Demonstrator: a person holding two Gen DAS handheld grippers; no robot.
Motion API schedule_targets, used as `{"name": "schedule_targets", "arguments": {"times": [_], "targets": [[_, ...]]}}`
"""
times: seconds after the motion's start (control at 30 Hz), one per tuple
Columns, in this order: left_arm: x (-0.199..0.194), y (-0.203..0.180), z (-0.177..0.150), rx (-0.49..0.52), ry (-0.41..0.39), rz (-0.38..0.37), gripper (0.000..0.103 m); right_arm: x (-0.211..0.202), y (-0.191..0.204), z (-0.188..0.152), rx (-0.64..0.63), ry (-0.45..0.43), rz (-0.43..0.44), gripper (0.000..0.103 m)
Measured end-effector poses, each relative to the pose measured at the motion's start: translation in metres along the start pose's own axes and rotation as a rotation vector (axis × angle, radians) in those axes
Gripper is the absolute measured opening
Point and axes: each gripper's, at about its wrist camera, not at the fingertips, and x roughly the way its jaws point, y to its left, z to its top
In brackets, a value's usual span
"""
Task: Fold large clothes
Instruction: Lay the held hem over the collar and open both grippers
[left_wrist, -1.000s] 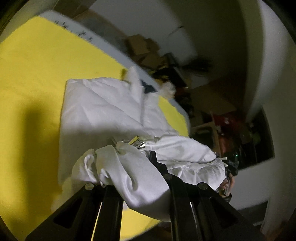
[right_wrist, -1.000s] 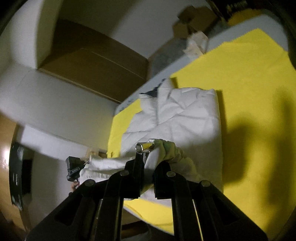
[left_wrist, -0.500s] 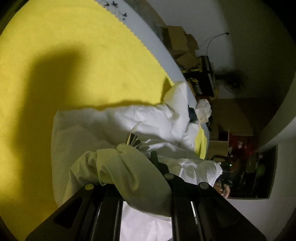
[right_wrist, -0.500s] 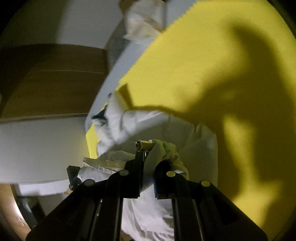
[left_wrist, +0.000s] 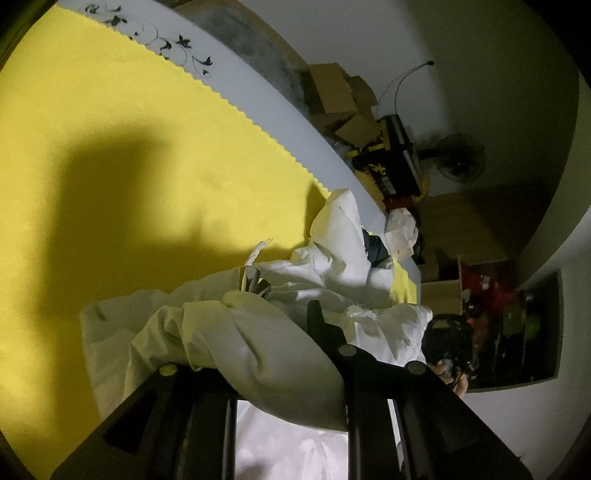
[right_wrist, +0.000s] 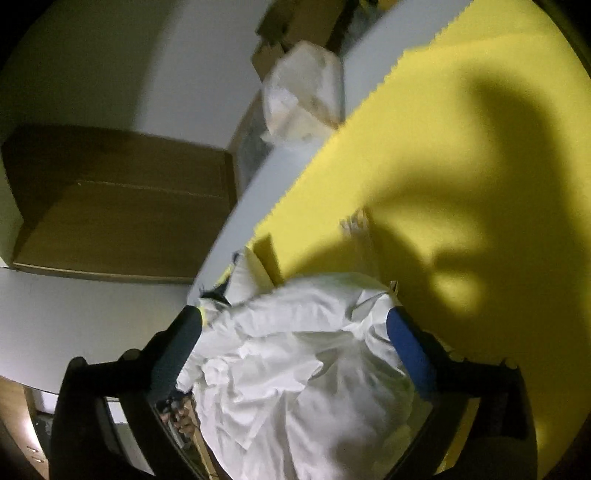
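Observation:
A large white garment (left_wrist: 332, 266) lies bunched on the yellow cloth (left_wrist: 147, 166). In the left wrist view a thick fold of it drapes over my left gripper (left_wrist: 284, 295), hiding one finger. Its jaws are opening slightly, with the fabric still pinched between them. In the right wrist view my right gripper (right_wrist: 291, 325) has its blue-padded fingers (right_wrist: 406, 350) spread wide. These jaws are opening, and the garment (right_wrist: 295, 369) lies loose between and below them, not pressed by either pad. A hand (left_wrist: 454, 380) holding that gripper shows at the garment's far end.
The yellow cloth (right_wrist: 461, 166) covers a white mattress (left_wrist: 236, 77) with a floral print along its edge. Beyond that edge stand cardboard boxes (left_wrist: 332, 96), a yellow-black case (left_wrist: 388, 162), a fan (left_wrist: 458, 158), a white bag (right_wrist: 306, 96) and a wooden cabinet (right_wrist: 122, 206).
Both grippers came down toward the yellow cloth, carrying the garment's fold over itself. The right jaws went from shut on the fabric to wide open, dropping it. The left still holds its fold.

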Motion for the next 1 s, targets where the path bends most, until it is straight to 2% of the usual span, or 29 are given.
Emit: {"name": "schedule_targets", "arguments": {"times": [0.07,0.17,0.23,0.3,0.33,0.37,0.4,0.47,0.53,0.57,0.63,0.73,0.77,0.8,0.83,0.87,0.93,1.0], "targets": [[-0.017,-0.005,-0.002,0.014,-0.004,-0.002,0.017,-0.027,0.013,-0.007,-0.06,-0.111,-0.01,0.1],[-0.042,-0.019,-0.001,0.057,-0.002,-0.027,0.017,-0.069,0.045,-0.025,-0.193,-0.23,-0.003,0.1],[-0.048,-0.025,0.002,0.048,0.002,-0.059,0.017,-0.085,0.069,-0.048,-0.292,-0.252,0.0,0.1],[-0.042,-0.026,0.008,0.019,0.018,-0.072,0.024,-0.078,0.093,-0.074,-0.392,-0.198,0.003,0.1],[-0.037,-0.025,0.011,-0.008,0.023,-0.091,0.038,-0.067,0.105,-0.092,-0.448,-0.141,0.0,0.101],[-0.03,-0.021,0.016,-0.062,0.03,-0.141,0.097,-0.063,0.108,-0.101,-0.465,-0.112,-0.001,0.102],[-0.026,-0.016,0.019,-0.131,0.009,-0.189,0.102,-0.053,0.111,-0.112,-0.479,-0.074,0.002,0.103],[-0.024,-0.011,0.024,-0.178,-0.05,-0.201,0.103,-0.035,0.109,-0.13,-0.484,-0.009,-0.02,0.103],[-0.025,-0.016,0.026,-0.118,-0.077,-0.145,0.103,-0.02,0.101,-0.141,-0.474,0.026,-0.071,0.103],[-0.027,-0.019,0.025,-0.076,-0.082,-0.091,0.103,-0.017,0.096,-0.142,-0.462,0.033,-0.087,0.103],[-0.036,-0.025,0.02,-0.015,-0.12,-0.022,0.103,-0.016,0.088,-0.144,-0.471,0.017,-0.121,0.103],[-0.069,-0.057,-0.01,0.124,-0.258,0.049,0.103,-0.025,0.096,-0.145,-0.527,-0.055,-0.185,0.103],[-0.081,-0.077,-0.035,0.209,-0.361,0.113,0.103,-0.028,0.102,-0.146,-0.544,-0.088,-0.208,0.103],[-0.085,-0.093,-0.056,0.273,-0.429,0.187,0.103,-0.029,0.107,-0.147,-0.566,-0.129,-0.236,0.103],[-0.087,-0.105,-0.071,0.317,-0.466,0.238,0.103,-0.035,0.118,-0.155,-0.61,-0.187,-0.28,0.103],[-0.078,-0.123,-0.096,0.387,-0.519,0.311,0.103,-0.035,0.125,-0.156,-0.632,-0.217,-0.303,0.103],[-0.046,-0.145,-0.133,0.443,-0.561,0.383,0.103,-0.025,0.15,-0.173,-0.703,-0.284,-0.372,0.103],[-0.013,-0.155,-0.149,0.449,-0.551,0.383,0.103,-0.009,0.166,-0.183,-0.726,-0.307,-0.429,0.103]]}}
